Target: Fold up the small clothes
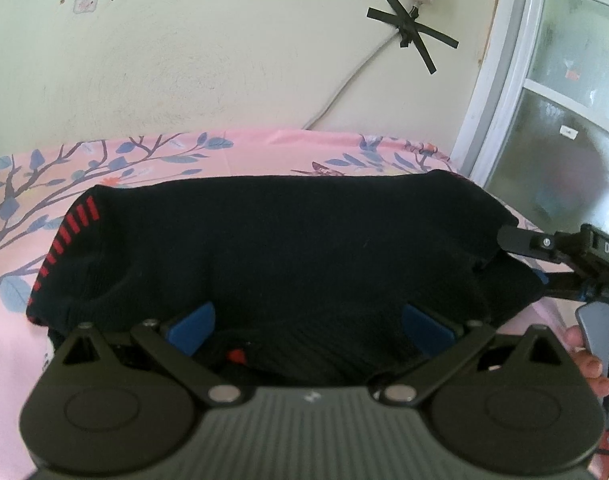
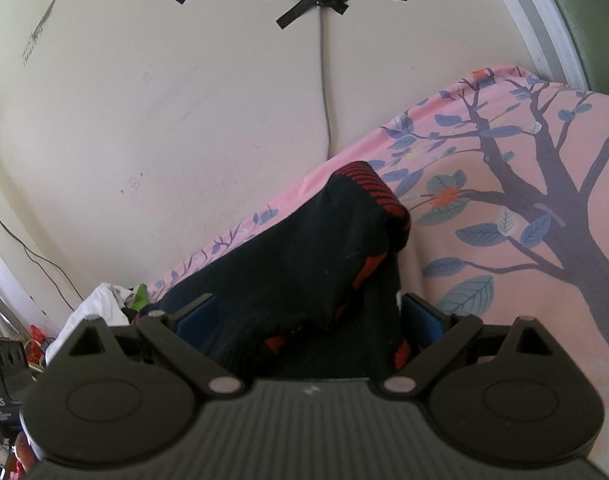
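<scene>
Pink tree-print bedsheet (image 2: 504, 220) carries your black red-striped knit sock (image 1: 288, 240), with left gripper (image 1: 308, 322) and right gripper (image 2: 308, 316) both spread wide around it.

Matt black knit sock (image 1: 288, 240) on smooth printed pink cloth sheet (image 1: 152, 160); grippers' fingers (image 1: 192, 326) blue plastic.

Black sock (image 2: 304, 272) (red-striped cuff) lies between the spread jaws on pink sheet (image 2: 504, 240).

cream wall (image 1: 224, 60), taped cable (image 1: 408, 28) | pink tree-print sheet (image 2: 504, 208) | perhaps a frosted window (image 1: 564, 120)
</scene>
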{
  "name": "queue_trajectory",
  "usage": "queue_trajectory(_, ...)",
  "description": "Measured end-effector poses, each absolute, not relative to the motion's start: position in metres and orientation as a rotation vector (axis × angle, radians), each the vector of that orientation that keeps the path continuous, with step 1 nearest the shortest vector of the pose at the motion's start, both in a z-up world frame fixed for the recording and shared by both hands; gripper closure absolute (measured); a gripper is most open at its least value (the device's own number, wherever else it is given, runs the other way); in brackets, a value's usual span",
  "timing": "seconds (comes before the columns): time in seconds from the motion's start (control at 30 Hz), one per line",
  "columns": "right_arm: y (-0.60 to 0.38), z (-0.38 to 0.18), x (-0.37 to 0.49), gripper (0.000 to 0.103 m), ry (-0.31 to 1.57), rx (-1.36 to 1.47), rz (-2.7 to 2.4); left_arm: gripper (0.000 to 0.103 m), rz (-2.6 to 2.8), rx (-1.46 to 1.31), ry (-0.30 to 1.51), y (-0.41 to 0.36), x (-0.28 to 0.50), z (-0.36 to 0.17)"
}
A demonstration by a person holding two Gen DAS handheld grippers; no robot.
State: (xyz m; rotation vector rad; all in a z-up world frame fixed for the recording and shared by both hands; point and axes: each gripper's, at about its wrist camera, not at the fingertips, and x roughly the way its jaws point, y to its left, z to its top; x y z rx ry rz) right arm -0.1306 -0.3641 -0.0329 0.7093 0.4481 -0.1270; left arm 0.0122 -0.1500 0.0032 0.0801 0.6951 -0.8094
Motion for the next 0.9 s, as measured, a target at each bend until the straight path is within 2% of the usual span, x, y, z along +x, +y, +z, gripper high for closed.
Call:
queue_trajectory(0.67,-0.363,-0.033,-0.130,0.012,0.455,0.699,-0.128,0.000,-0.829,0.008,0.701,-0.142,0.016,0.006)
queue_trajectory(0.9,-0.363,-0.033,-0.129,0.012,0.463,0.697,-0.128,0.000,-0.874,-0.075,0.533,-0.122,0.003,0.020)
